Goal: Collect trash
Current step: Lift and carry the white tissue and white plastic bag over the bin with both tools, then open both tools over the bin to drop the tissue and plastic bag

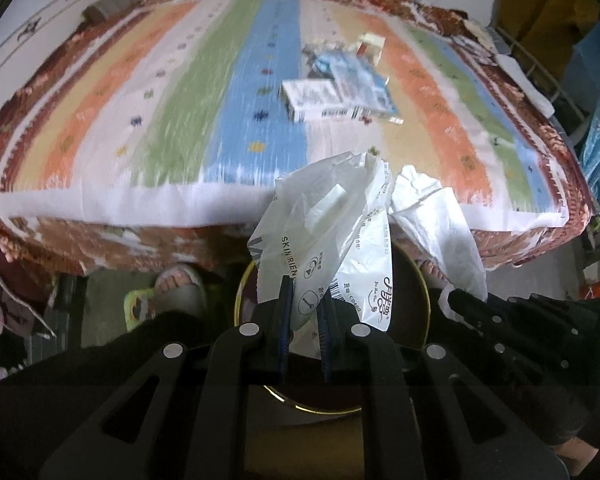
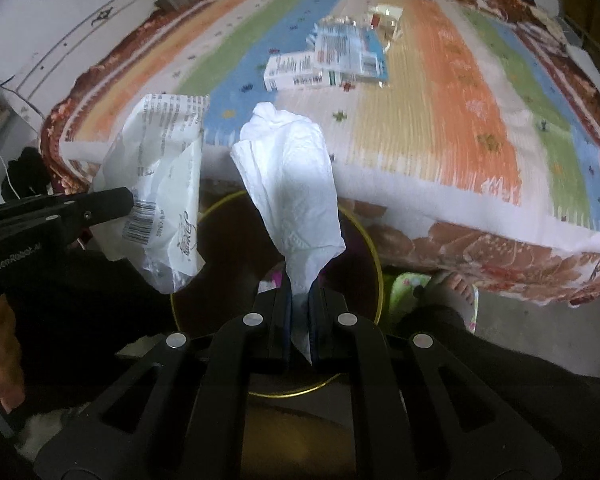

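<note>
- Left hand-held gripper (image 1: 304,300) clamped on a printed plastic wrapper (image 1: 332,232), long axis running up from the jaws, directly above the gold-rimmed bin (image 1: 420,280).
- Right hand-held gripper (image 2: 300,300) pinched on a white tissue (image 2: 296,192), likewise upright over the same bin (image 2: 374,264); both about equally near.
- Readable on wrapper: "SKIN RIEN", a barcode; "GenRobot.AI" on gripper body.
- Boxes (image 1: 320,100) left on the bed (image 1: 140,100), well ahead.

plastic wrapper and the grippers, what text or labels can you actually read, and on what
"SKIN FRIEN", cut off: plastic wrapper held in the left gripper.
"GenRobot.AI": body of the left gripper, in the right wrist view.
Barcode, script logo, small print on the wrapper: too blurred.
White box and blue packet print: too blurred.
</note>
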Demonstrator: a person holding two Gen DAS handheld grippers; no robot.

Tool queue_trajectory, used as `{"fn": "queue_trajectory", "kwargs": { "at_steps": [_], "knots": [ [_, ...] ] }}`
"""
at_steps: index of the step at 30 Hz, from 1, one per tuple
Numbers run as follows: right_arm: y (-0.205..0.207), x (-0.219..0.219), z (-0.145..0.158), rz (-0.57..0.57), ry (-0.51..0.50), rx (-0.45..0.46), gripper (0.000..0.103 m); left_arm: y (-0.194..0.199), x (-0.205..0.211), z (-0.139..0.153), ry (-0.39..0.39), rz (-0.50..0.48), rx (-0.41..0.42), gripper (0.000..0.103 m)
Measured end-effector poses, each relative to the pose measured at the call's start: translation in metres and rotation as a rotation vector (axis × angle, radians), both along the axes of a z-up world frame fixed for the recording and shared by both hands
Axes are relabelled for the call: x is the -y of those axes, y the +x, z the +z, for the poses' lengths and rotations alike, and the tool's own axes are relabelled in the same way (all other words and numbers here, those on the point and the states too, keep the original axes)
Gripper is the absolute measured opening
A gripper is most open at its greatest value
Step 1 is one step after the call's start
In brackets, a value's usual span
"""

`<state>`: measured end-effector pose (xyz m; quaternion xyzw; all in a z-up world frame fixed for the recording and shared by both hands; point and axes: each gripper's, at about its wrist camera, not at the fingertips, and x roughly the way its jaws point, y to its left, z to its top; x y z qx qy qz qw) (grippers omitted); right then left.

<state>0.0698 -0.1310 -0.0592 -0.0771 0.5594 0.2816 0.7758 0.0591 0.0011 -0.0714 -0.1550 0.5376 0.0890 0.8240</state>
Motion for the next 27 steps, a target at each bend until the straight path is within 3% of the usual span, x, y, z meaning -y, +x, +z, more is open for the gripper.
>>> {"fn": "queue_trajectory", "kwargs": {
  "at_steps": [9,17,18,19,20,21,27],
  "knots": [
    [0.005,-0.005,-0.043,-0.029,-0.025,-0.191,0.006,0.015,0.003,-0.043,-0.089,0.02,-0.142,0.011],
    [0.008,-0.005,-0.058,-0.054,-0.038,-0.248,0.007,0.02,0.003,-0.054,-0.056,0.025,-0.177,0.012],
    [0.008,-0.005,-0.059,-0.053,-0.035,-0.253,0.01,0.02,0.002,-0.054,-0.06,0.028,-0.174,0.013],
    [0.009,-0.005,-0.059,-0.053,-0.028,-0.259,0.015,0.02,0.001,-0.054,-0.071,0.03,-0.172,0.022],
    [0.01,-0.004,-0.059,-0.061,-0.02,-0.266,0.028,0.02,0.0,-0.054,-0.079,0.032,-0.171,0.035],
    [0.011,-0.001,-0.059,-0.074,-0.01,-0.268,0.042,0.02,-0.001,-0.053,-0.082,0.037,-0.167,0.042],
    [0.017,0.004,-0.053,-0.104,0.023,-0.261,0.051,0.02,-0.008,-0.043,-0.082,0.071,-0.126,0.048]
  ]
}}
